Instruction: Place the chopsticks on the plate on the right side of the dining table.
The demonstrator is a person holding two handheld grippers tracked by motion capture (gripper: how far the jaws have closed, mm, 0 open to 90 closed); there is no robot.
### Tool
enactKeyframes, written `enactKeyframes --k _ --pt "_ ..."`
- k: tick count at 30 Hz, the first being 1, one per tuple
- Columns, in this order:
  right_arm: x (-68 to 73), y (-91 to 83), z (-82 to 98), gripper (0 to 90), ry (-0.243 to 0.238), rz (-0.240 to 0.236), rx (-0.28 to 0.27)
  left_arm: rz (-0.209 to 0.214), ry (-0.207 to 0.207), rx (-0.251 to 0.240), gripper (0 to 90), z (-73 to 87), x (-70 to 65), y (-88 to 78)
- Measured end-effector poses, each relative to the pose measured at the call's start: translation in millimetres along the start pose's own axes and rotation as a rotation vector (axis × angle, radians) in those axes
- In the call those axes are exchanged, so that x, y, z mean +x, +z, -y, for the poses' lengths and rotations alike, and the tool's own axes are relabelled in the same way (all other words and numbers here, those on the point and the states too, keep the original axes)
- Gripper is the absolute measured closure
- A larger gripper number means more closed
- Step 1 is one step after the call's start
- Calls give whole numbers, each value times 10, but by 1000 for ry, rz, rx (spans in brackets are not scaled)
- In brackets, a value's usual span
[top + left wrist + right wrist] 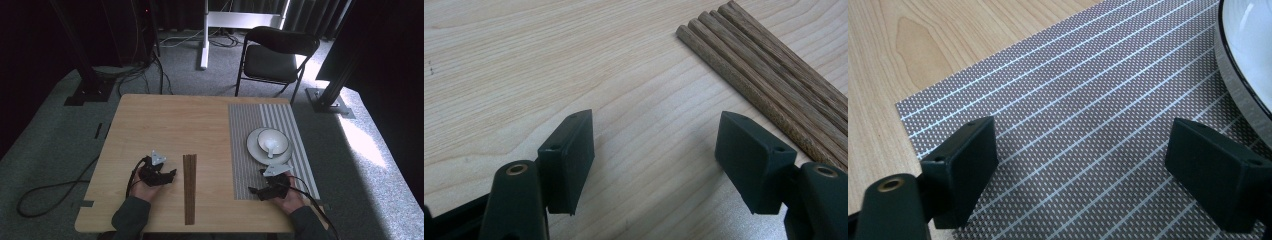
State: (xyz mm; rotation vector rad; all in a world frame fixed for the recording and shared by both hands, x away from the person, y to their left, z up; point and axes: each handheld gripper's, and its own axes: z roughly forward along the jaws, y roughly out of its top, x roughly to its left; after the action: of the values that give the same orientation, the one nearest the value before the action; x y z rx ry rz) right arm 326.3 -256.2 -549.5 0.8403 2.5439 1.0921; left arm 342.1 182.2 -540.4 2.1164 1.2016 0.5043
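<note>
The chopsticks (189, 187) lie bundled on the table (150, 120), long axis running from the near edge toward the far side (one end toward the person). Just left of them the left gripper (171, 176) has jaws spread wide, empty, over bare wood. Right of the chopsticks, the right gripper (255, 190) gapes empty over the placemat (245, 150), near a plate (254, 146) holding a bowl (278, 138) with a spoon (270, 147)

"Where are the person's hands?"
"Both arms come in low. The left gripper (170, 175) and the right gripper (255, 190) point at each other."
"Are the jaws wide apart?"
"Yes, both, and nothing is between them."
</note>
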Motion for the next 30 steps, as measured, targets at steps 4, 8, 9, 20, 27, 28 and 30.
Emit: enactKeyframes --k 4,8,9,20,27,28,30 --pt "0 0 0 124 0 0 0 -2 0 2 324 5 0 -8" --pt "-1 0 0 124 0 0 0 -6 -4 7 362 5 -7 -23" --pt "-1 0 0 124 0 -1 0 -6 -4 7 362 5 -7 -23" --pt "-3 1 -1 124 -2 -2 0 2 5 22 390 18 -46 -63" --pt "-3 1 -1 124 -2 -2 1 19 7 7 398 33 -99 -129" --pt "-3 1 -1 124 -2 -2 0 19 8 7 398 33 -105 -142" --pt "-3 1 -1 124 -2 -2 0 25 5 2 398 34 -111 -148"
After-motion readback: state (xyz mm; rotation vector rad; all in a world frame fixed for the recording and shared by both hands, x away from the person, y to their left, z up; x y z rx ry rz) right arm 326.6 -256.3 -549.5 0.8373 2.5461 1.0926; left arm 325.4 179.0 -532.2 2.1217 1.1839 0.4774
